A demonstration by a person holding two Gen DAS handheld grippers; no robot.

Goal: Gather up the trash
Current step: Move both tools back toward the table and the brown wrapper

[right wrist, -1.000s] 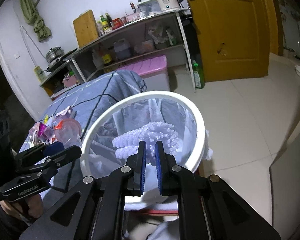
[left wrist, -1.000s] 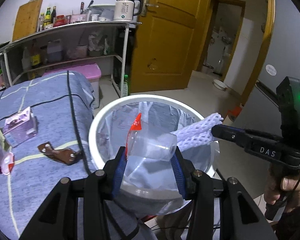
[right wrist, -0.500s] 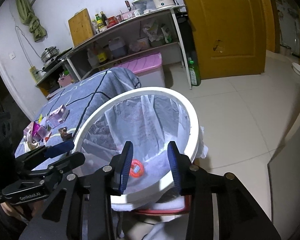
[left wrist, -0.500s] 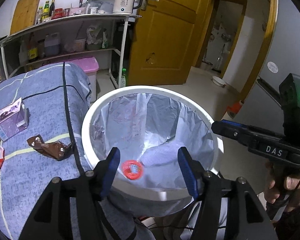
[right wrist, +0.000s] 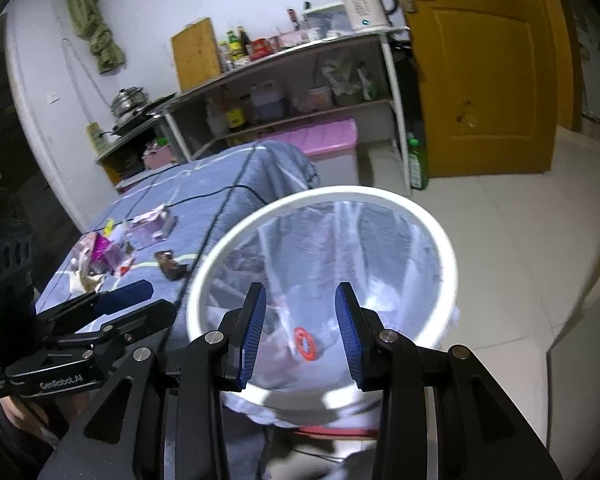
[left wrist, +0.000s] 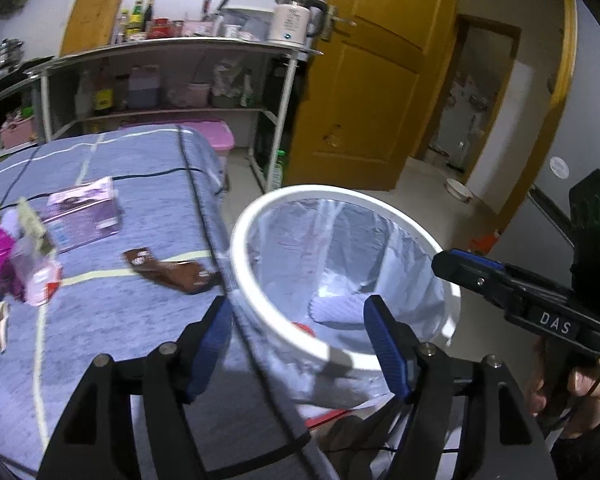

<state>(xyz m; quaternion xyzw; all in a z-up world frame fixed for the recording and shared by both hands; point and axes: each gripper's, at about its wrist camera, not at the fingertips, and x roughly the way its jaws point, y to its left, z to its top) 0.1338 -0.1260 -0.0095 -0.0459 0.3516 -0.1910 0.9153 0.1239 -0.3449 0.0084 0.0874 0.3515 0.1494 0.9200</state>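
A white-rimmed trash bin (left wrist: pixel 256 292) (right wrist: pixel 444 248) lined with a clear bag stands beside the blue-covered table (left wrist: pixel 100 320). A cup with a red ring (right wrist: pixel 305 344) lies at its bottom, partly seen in the left wrist view (left wrist: pixel 303 328). My left gripper (left wrist: pixel 298 340) is open and empty over the bin's near rim. My right gripper (right wrist: pixel 300 332) is open and empty above the bin. On the table lie a brown wrapper (left wrist: pixel 168 272) (right wrist: pixel 171 268), a purple box (left wrist: pixel 84 212) (right wrist: pixel 150 226) and a pile of pink and white wrappers (left wrist: pixel 16 256) (right wrist: pixel 96 260).
A black cable (left wrist: pixel 204 216) runs along the table's right edge. A metal shelf rack (left wrist: pixel 172 80) with bottles and a kettle (left wrist: pixel 292 24) stands behind, a pink storage box (right wrist: pixel 320 140) under it. A yellow door (left wrist: pixel 364 92) and tiled floor (right wrist: pixel 520 240) lie right.
Both grippers opened over the bin: the left let go of the clear cup, the right the white foam net. Both fell in. The left view has since swung left toward the table.
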